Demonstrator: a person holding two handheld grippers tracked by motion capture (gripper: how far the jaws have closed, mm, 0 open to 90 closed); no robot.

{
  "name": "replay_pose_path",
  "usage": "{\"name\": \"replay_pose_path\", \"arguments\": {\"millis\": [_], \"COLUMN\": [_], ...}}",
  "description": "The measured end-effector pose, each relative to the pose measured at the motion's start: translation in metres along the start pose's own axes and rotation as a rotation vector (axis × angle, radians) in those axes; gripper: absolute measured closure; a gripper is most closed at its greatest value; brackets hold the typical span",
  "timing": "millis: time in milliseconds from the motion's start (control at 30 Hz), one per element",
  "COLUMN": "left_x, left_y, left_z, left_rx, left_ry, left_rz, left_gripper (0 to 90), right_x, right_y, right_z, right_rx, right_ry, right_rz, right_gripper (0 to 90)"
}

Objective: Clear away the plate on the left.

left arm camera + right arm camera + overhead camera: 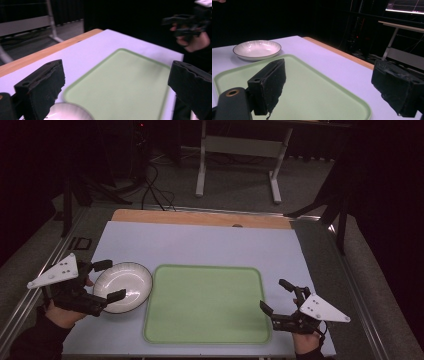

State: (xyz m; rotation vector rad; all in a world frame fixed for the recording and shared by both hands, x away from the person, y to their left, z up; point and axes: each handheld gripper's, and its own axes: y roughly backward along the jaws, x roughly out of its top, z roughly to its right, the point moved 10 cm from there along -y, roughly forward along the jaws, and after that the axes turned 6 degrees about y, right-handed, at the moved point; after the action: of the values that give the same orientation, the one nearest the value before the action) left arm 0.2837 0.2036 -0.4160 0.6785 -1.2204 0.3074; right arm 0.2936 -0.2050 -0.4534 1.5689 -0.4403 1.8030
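Observation:
A white bowl (125, 287) with a dark rim sits on the pale mat just left of an empty green tray (205, 305). My left gripper (114, 280) is open, its two jaws standing on either side of the bowl's left part, above it. In the left gripper view the bowl (67, 112) shows low between the open gripper (116, 87), with the tray (125, 75) beyond. My right gripper (273, 294) is open at the tray's right edge and holds nothing. In the right gripper view that gripper (333, 85) hangs over the tray (307, 75), and the bowl (257, 49) lies far off.
The lilac mat (200, 245) covers a wooden table (200, 217) whose far edge is bare wood. A white desk frame (240, 150) and cables (155, 190) stand on the floor behind. Dark stands flank the table on both sides.

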Motion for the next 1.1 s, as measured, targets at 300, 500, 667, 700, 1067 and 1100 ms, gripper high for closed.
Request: {"name": "replay_pose_path", "arguments": {"millis": [300,500,667,700,1067,1100], "left_x": [-0.028,-0.053,-0.075,-0.078,-0.118,-0.119], "left_y": [0.008,0.015,0.019,0.019,0.019,0.019], "left_z": [-0.039,-0.070,-0.089,-0.091,-0.118,-0.119], "left_rx": [0.080,0.148,0.190,0.195,0.315,0.323], "left_ry": [0.087,0.162,0.234,0.244,0.368,0.369], "left_rz": [-0.027,-0.067,-0.108,-0.112,-0.239,-0.241], "left_gripper": [2.1,3.5,5.7,5.7,9.5,12.2], "right_x": [0.000,0.001,0.002,0.002,0.003,0.003], "right_y": [0.000,0.001,0.001,0.001,0.001,0.000], "right_z": [-0.002,-0.002,-0.002,-0.003,-0.006,-0.006], "right_rx": [-0.001,-0.001,-0.003,0.000,0.006,0.006], "right_ry": [0.012,0.015,0.019,0.019,0.032,0.033], "right_rz": [0.000,0.004,0.004,0.003,0.004,0.003], "right_gripper": [12.2,12.3,12.3,12.4,13.0,13.0]}}
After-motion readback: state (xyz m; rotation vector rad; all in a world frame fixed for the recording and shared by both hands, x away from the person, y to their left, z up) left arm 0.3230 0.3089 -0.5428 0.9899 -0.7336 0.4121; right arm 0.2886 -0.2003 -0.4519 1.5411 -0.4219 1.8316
